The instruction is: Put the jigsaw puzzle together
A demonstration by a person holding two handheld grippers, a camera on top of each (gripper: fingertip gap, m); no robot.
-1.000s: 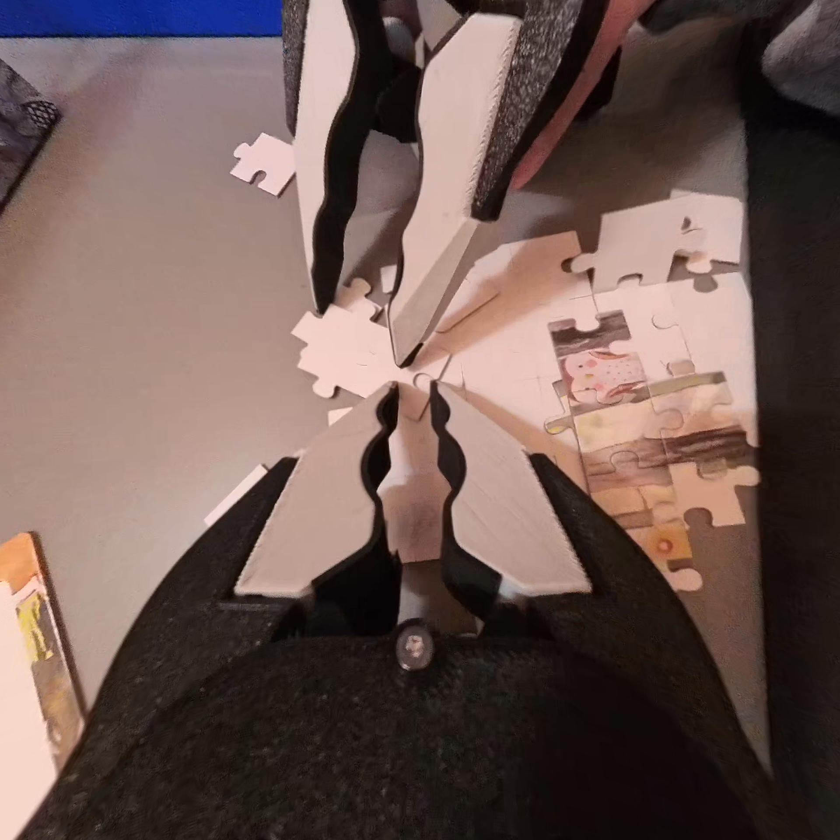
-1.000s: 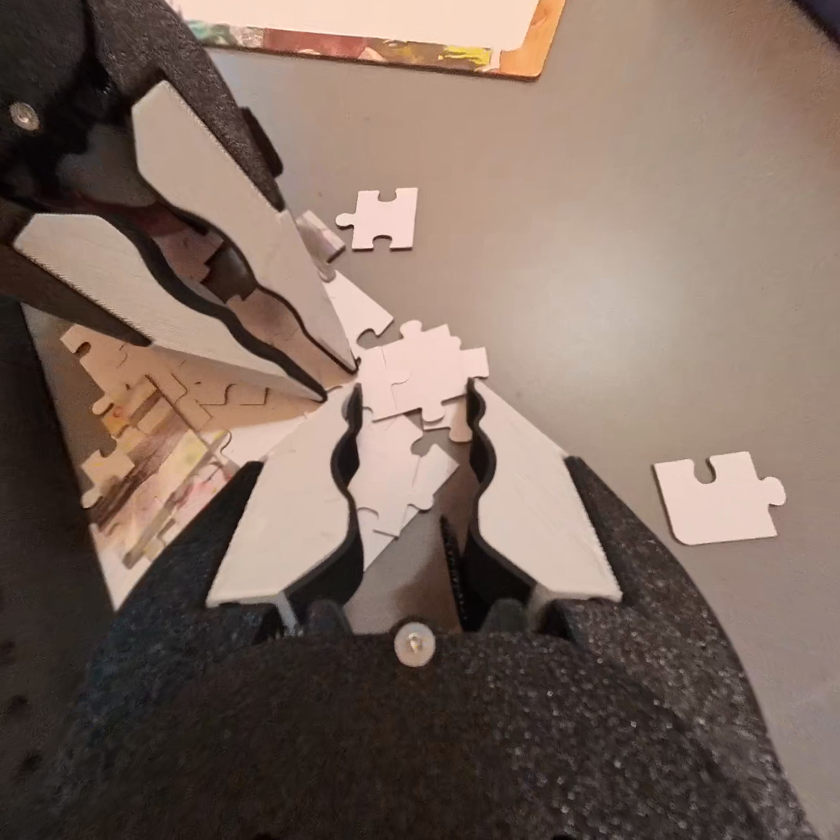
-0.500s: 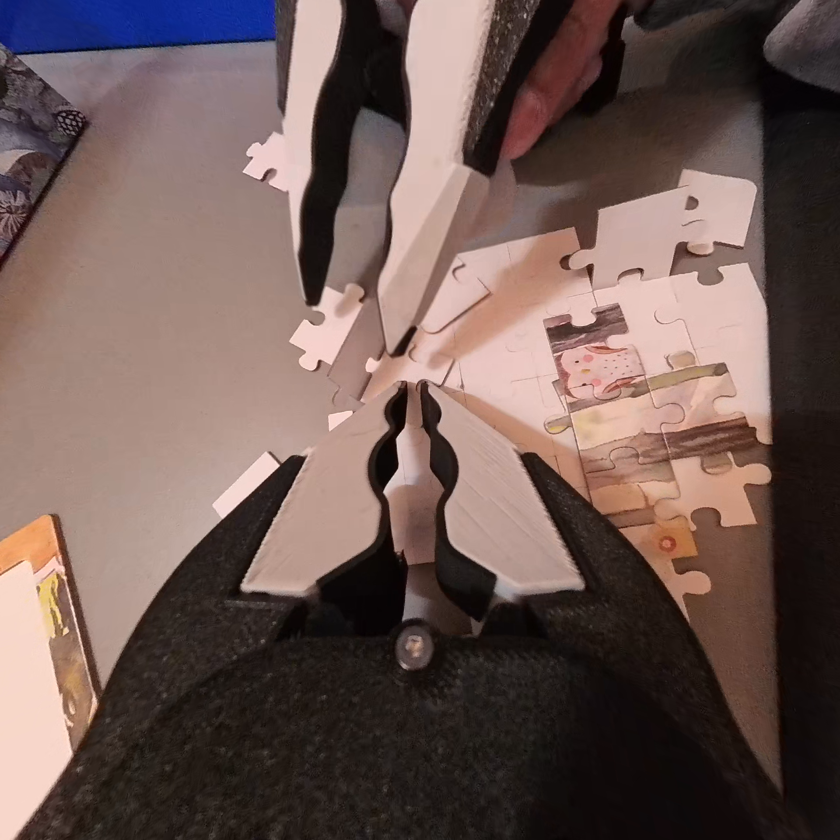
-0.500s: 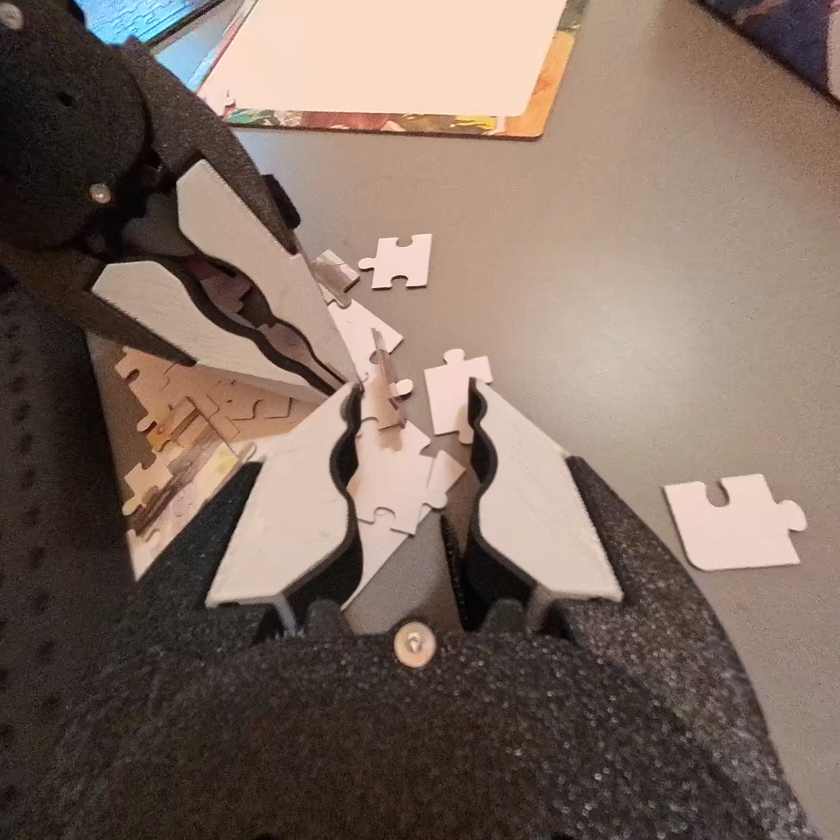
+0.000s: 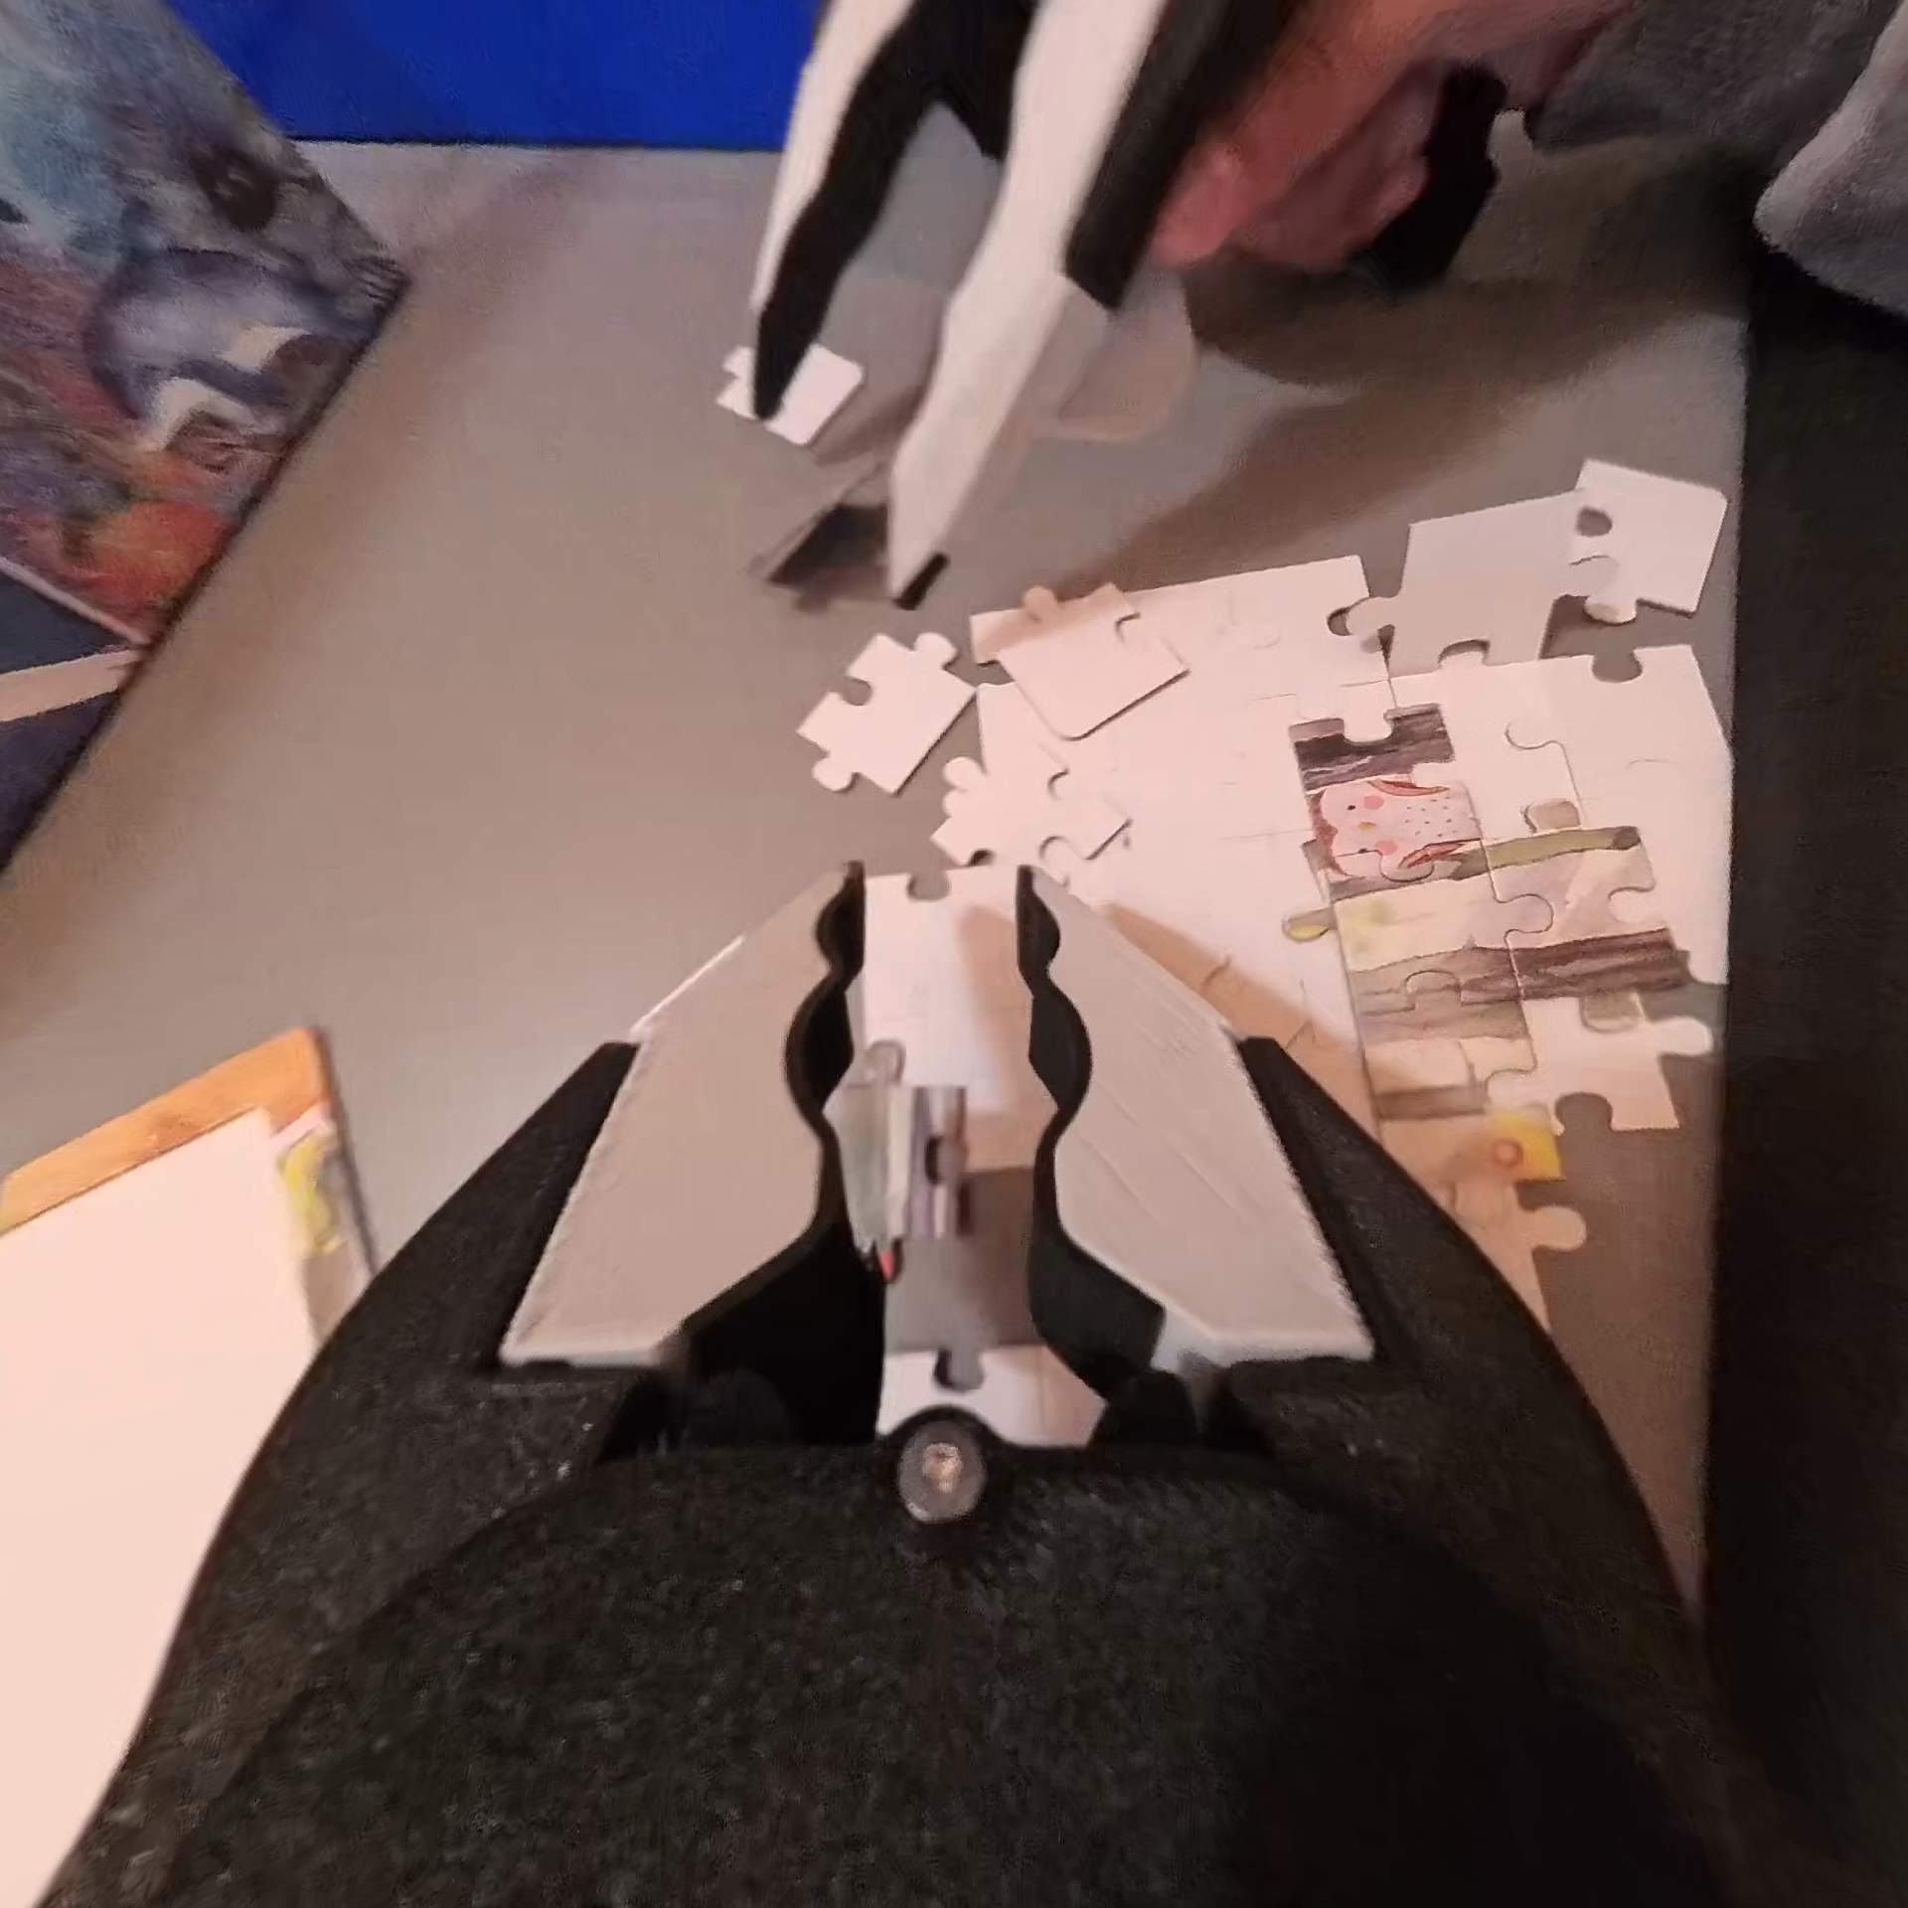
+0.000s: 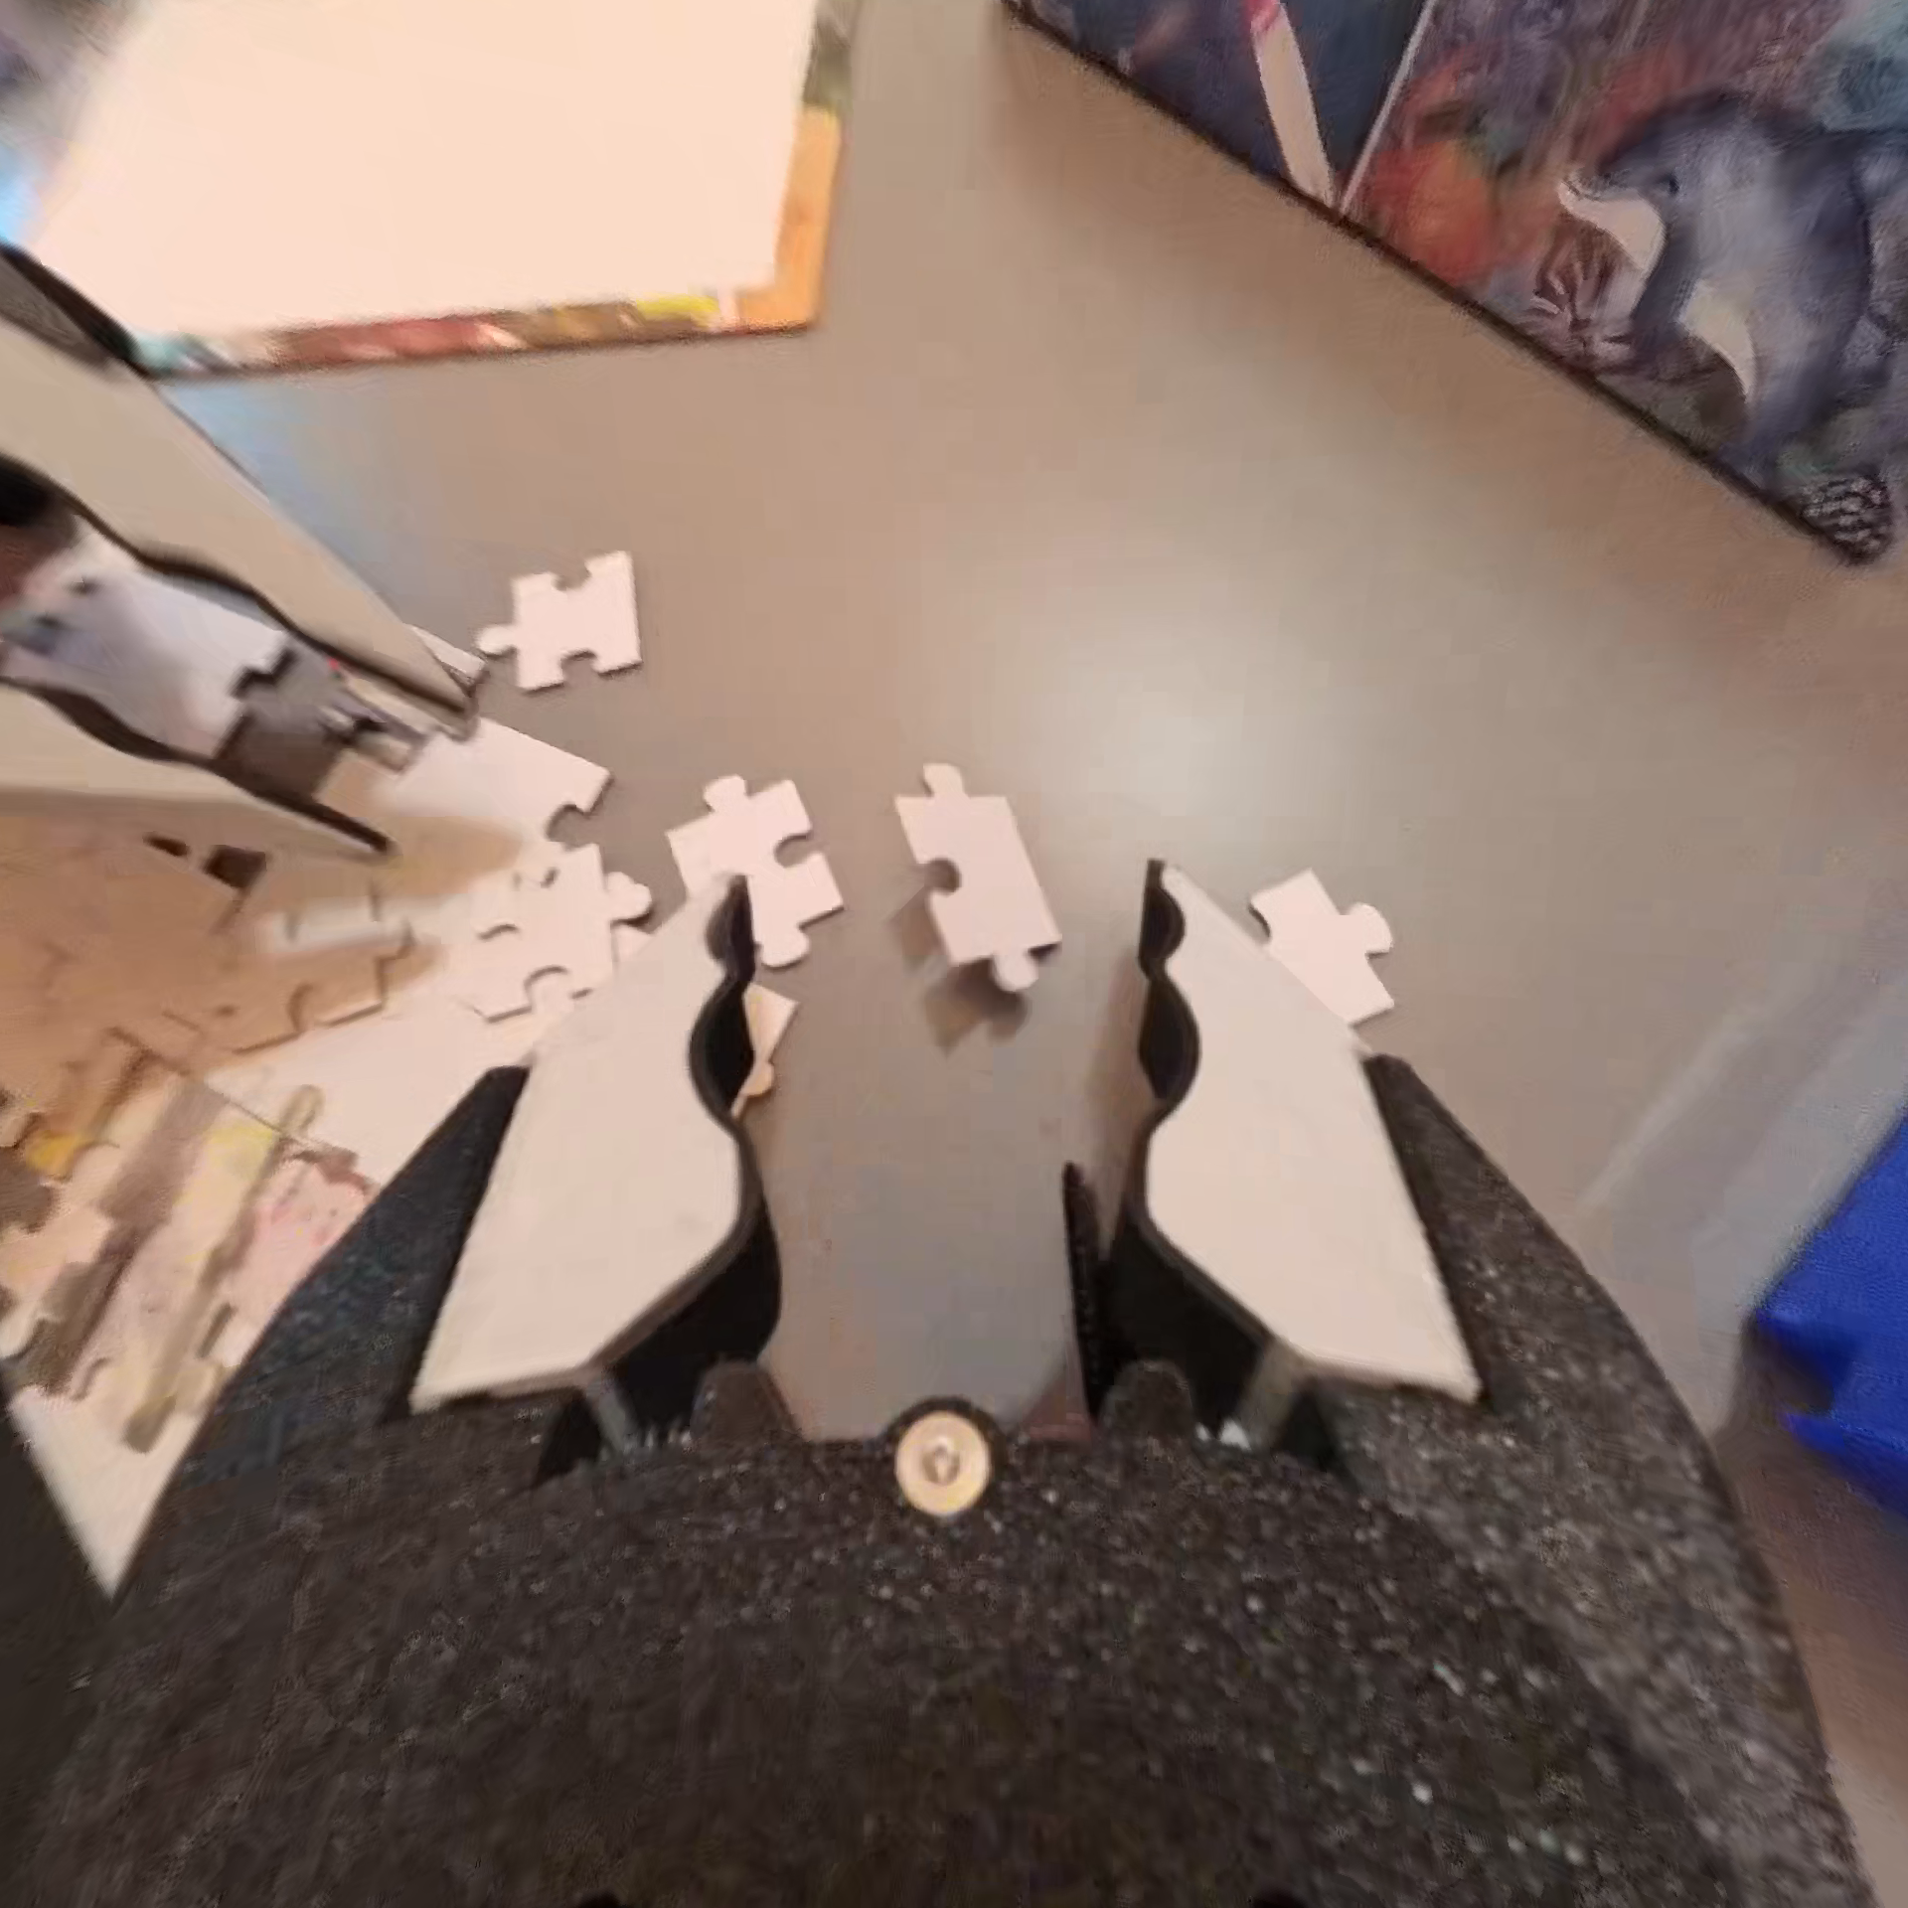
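Observation:
A partly joined jigsaw (image 5: 1218,826) lies on the grey table, mostly white with a few coloured pieces; it also shows at the left of the right wrist view (image 6: 207,1084). Loose white pieces (image 5: 888,712) (image 6: 976,898) lie beside it. My left gripper (image 5: 937,878) hovers over the jigsaw's near-left edge, jaws parted. A greyish piece (image 5: 909,1156) sits tilted between its fingers, not touching the right one; the right wrist view shows it too (image 6: 258,712). My right gripper (image 6: 948,888) is wide open and empty above a loose piece, and appears blurred farther off (image 5: 841,490).
A white board with an orange border (image 5: 165,1094) (image 6: 805,207) lies to one side. A picture box (image 5: 155,310) (image 6: 1652,258) stands at the table's edge. A blue object (image 6: 1838,1342) is nearby. A person's hand (image 5: 1291,155) holds the right gripper. A dark strip (image 5: 1817,1032) borders the jigsaw. It is some 5 cm from my left tips to the partly joined jigsaw (image 5: 1218,826). Seen from the right wrist view (image 6: 433,1104) as well.
My left gripper's jaws have parted and the thin piece once pinched at the tips now sits deeper between them. My right gripper has opened wider and drawn away from the jigsaw. The loose pieces have spread apart.

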